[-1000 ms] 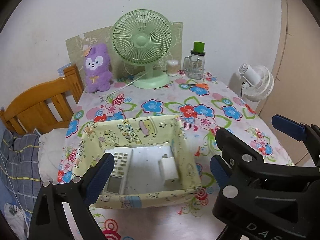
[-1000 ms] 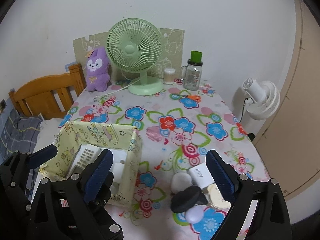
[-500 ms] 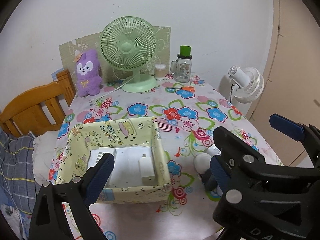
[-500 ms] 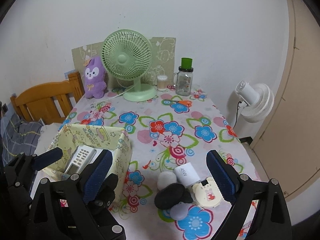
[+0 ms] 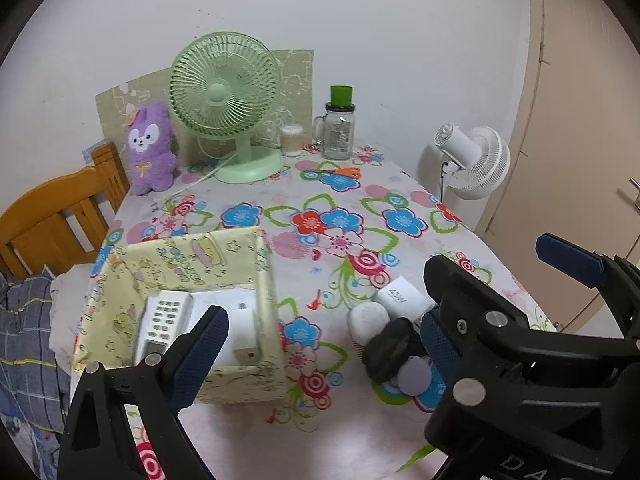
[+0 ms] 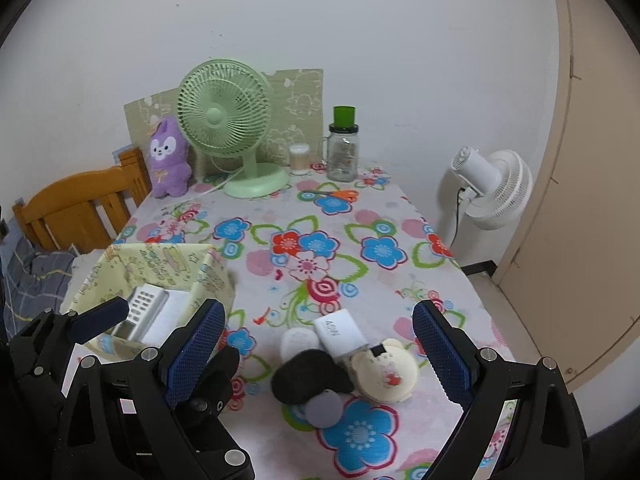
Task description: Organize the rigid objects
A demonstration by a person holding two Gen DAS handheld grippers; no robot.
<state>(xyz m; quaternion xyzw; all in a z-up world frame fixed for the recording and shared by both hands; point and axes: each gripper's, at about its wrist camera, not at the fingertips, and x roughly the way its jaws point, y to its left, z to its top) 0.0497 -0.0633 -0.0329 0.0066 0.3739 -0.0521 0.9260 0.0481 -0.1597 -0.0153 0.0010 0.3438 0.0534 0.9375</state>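
Where right gripper (image 6: 316,352) gapes, charger (image 6: 340,334) between.

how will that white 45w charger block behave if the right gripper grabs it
The white charger block looks rigid and boxy, so it probably won't roll. Its smooth glossy faces may slip between the pads. It leans on the black pouch, so lifting it could nudge its neighbours.

Open floral counter (image 6: 312,240) stretches across the middle. A yellow box (image 6: 208,276) blocks the left edge; a cluster of small items (image 6: 344,356) crowds the near right; a green fan (image 6: 228,128) and jar (image 6: 342,152) line the far edge.
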